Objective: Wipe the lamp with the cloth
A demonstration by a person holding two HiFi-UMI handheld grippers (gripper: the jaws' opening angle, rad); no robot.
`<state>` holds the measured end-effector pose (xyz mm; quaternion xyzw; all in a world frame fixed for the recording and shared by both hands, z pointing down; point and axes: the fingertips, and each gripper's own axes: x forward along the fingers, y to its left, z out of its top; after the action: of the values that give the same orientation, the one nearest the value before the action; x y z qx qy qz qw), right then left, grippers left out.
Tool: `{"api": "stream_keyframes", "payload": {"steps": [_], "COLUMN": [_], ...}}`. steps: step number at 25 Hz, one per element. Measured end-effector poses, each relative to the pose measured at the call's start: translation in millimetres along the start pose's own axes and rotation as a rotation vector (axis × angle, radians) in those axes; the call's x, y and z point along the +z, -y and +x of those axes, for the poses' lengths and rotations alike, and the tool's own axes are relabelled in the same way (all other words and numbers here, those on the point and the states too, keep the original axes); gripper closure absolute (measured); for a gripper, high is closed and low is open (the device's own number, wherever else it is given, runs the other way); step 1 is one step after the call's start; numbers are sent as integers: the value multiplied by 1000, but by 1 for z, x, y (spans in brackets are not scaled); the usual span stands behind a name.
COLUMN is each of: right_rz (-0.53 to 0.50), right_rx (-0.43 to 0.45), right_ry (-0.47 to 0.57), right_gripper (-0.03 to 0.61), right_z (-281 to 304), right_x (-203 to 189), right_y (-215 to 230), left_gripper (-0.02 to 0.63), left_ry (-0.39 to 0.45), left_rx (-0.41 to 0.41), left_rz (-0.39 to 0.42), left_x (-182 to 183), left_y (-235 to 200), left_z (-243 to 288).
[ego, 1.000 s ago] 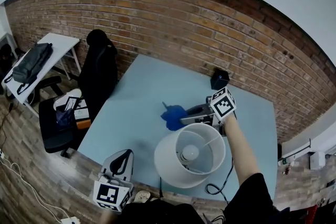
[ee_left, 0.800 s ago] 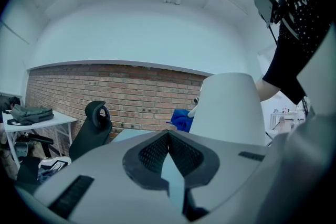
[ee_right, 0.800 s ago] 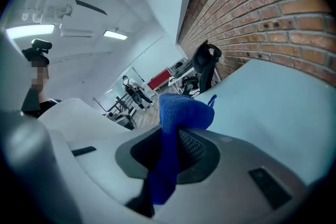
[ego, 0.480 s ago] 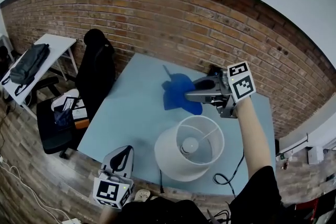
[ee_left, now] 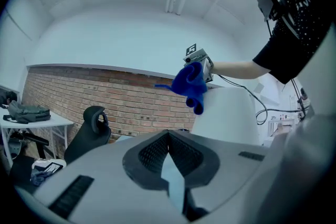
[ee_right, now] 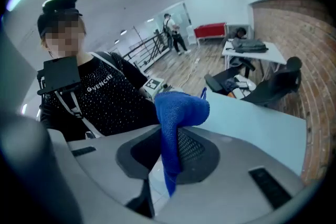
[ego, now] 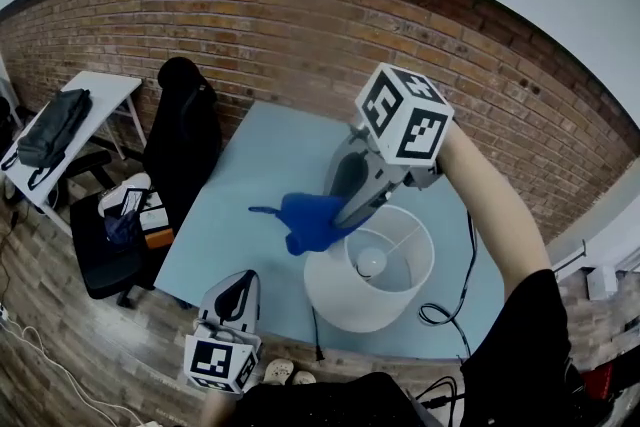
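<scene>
Table (ego: 262, 183): lamp (ego: 345, 303) stands near its near edge, white shade open upward. My right gripper (ego: 345, 213) has lifted from the far tabletop and swung above the shade's left rim, jaws clamped on the blue cloth (ego: 305, 220) dangling there. Pickup done; wiping comes next, I judge. Left gripper (ego: 238, 283) low and near, jaws together, empty.

The right gripper (ego: 348, 207) has swung up off the bench (ego: 255, 185), from behind the lamp (ego: 340, 300) to above its shade's left rim (marker cube now high, close to the camera). The cloth (ego: 305, 220), pinched in its jaws, came along and now hangs at that rim.
</scene>
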<state>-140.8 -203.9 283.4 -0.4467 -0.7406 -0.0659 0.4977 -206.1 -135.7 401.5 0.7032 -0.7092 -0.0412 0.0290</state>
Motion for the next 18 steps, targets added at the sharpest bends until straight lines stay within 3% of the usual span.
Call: {"api": "stream_keyframes", "payload": {"steps": [3,12,18], "right_rz": [-1,0,-22], "right_rx": [56,204,239], "right_ry": [-181,-601,-799], "right_gripper": [517,517,517], "right_z": [28,96,147], "right_x": [-6,-27,-44], "right_y": [3,11,14], "left_gripper": [604,604,606], "left_ry": [-4,-15,-32], "left_rx": [13,45,85], "left_rz": [-11,-17,-26], "left_x": [-3,-8,-18], "left_y": [-5,-23,-43], "left_z": [-7,-20,-34]}}
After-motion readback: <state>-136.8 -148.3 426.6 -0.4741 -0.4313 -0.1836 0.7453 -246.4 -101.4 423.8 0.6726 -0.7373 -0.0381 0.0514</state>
